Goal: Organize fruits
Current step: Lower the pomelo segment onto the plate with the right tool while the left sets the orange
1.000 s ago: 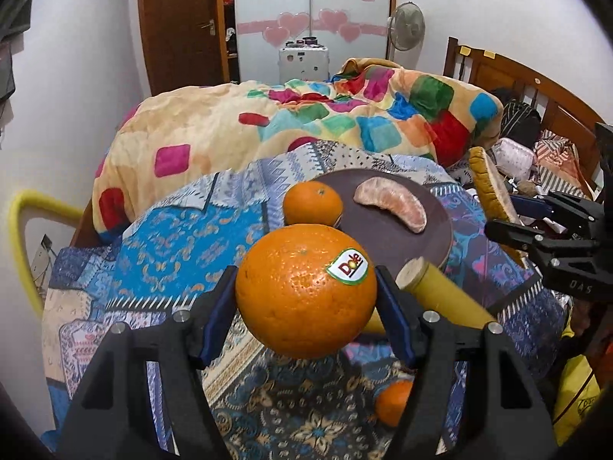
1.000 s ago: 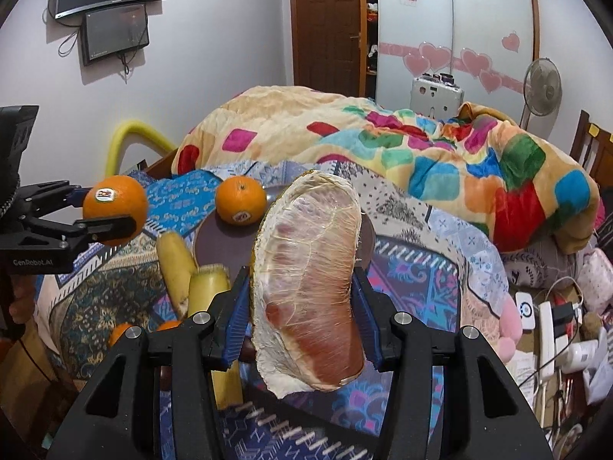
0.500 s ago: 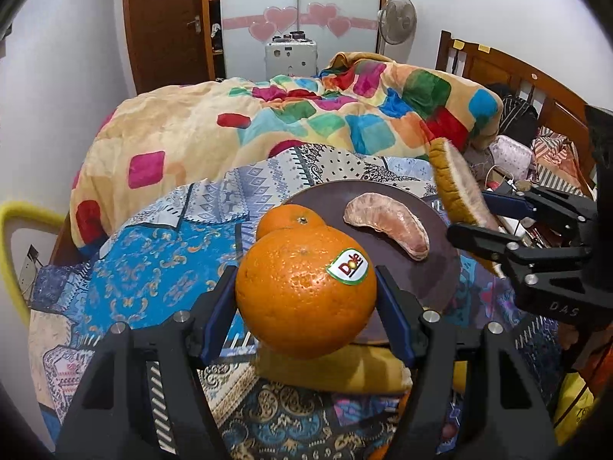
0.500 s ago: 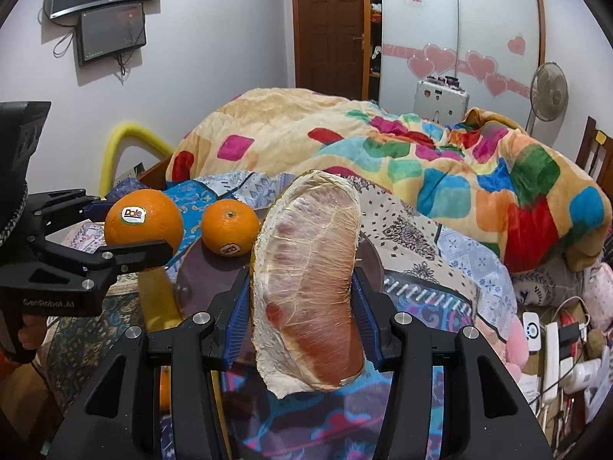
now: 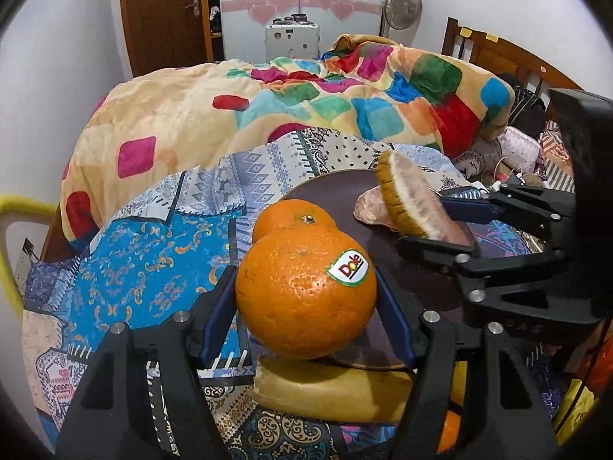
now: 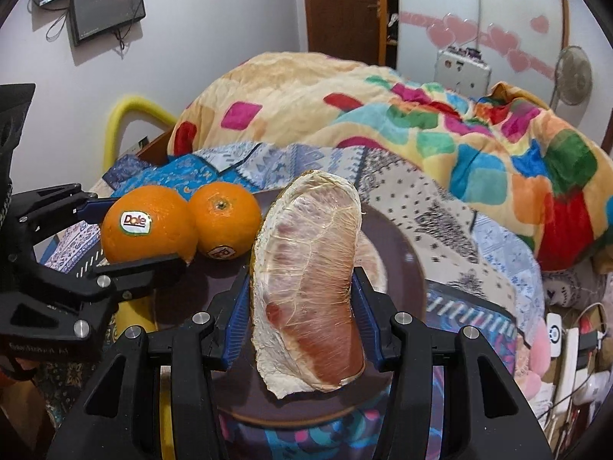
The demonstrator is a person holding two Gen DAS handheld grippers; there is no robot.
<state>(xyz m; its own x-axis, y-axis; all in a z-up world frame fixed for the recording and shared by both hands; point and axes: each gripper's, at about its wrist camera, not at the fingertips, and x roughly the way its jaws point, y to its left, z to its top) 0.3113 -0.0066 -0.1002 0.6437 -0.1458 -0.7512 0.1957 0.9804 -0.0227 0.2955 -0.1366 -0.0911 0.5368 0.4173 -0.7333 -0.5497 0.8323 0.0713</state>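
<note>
A bed is covered by a thick cream quilt with bright colour patches, seen across the far half of both views, and in front of it a blue and grey patterned cloth is spread as the working surface. On that cloth a round dark brown plate is set, its near rim visible in the right wrist view. The black left gripper with blue pads is seen pinched on a large round orange with a Dole sticker, the pads pressed against its two sides; the fruit is held above the near left edge of the plate. The black right gripper with blue pads is clamped on a big pomelo wedge with pink flesh and white pith, held upright over the middle of the plate. In the left wrist view the same gripper is seen entering from the right, with the wedge carried over the far right part of the plate. A smaller orange with a sticker near its base is seen on the left side of the plate, touching or just beside the held orange. A peeled pink pomelo segment lies on the plate behind the wedge. A pale yellow banana lies on the cloth just near of the plate, below the held orange.
</note>
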